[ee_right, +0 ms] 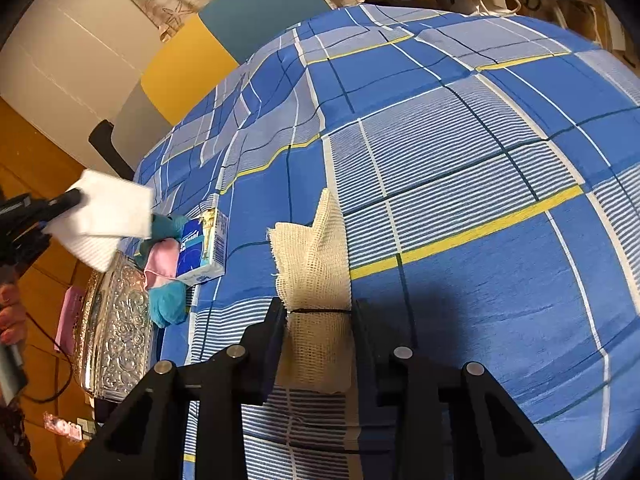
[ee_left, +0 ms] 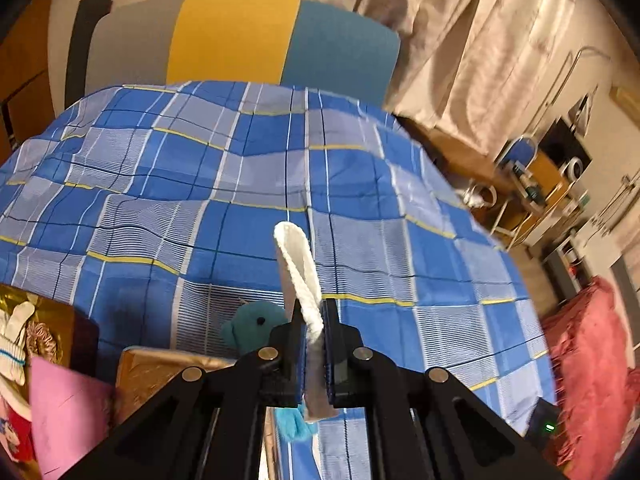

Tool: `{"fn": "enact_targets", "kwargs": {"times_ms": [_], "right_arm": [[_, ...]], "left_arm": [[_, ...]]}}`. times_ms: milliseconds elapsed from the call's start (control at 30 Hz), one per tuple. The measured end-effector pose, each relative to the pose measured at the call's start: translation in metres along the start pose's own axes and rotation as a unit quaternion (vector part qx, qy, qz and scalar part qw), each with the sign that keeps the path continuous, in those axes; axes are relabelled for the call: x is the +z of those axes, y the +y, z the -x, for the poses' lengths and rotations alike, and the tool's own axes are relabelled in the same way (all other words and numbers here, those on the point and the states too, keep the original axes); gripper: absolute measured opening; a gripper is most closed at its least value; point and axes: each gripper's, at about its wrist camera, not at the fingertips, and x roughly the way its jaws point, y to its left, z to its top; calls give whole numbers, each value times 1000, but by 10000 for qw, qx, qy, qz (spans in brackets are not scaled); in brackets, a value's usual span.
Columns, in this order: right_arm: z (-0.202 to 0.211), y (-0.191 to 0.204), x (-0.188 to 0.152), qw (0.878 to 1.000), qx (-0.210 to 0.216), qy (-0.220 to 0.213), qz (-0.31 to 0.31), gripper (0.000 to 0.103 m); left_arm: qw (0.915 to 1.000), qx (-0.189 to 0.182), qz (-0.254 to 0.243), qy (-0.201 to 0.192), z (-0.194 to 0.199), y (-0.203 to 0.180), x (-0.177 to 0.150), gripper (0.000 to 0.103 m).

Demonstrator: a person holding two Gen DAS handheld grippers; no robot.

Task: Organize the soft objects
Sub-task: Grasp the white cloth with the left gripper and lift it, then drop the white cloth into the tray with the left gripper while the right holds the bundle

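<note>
My left gripper is shut on a folded white cloth, whose looped end sticks up past the fingertips above the blue checked bedsheet. The right wrist view shows that same white cloth held in the air at the far left. My right gripper is shut on a cream mesh cloth. The mesh cloth has a black band around it at the fingertips, and its far end lies on the bedsheet. A teal plush toy lies just beyond the left fingers.
A blue tissue pack, a pink cloth and the teal plush lie by an embossed silver tray at the bed's left edge. White gloves, pink paper and a red fringed cushion flank the bed.
</note>
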Motion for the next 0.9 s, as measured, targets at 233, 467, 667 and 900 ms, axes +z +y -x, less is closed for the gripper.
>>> {"fn": "enact_targets", "kwargs": {"times_ms": [233, 467, 667, 900], "right_arm": [[-1, 6, -2, 9998, -103, -16, 182, 34], [-2, 10, -4, 9993, -187, -20, 334, 34], [0, 13, -7, 9989, -261, -44, 397, 33], [1, 14, -9, 9990, -284, -58, 354, 33]], "left_arm": [[9991, -80, -55, -415, 58, 21, 2, 5], [9971, -40, 12, -764, 111, 54, 0, 6], [9947, 330, 171, -960, 142, 105, -15, 6], [9889, 641, 894, -1002, 155, 178, -38, 6]]}}
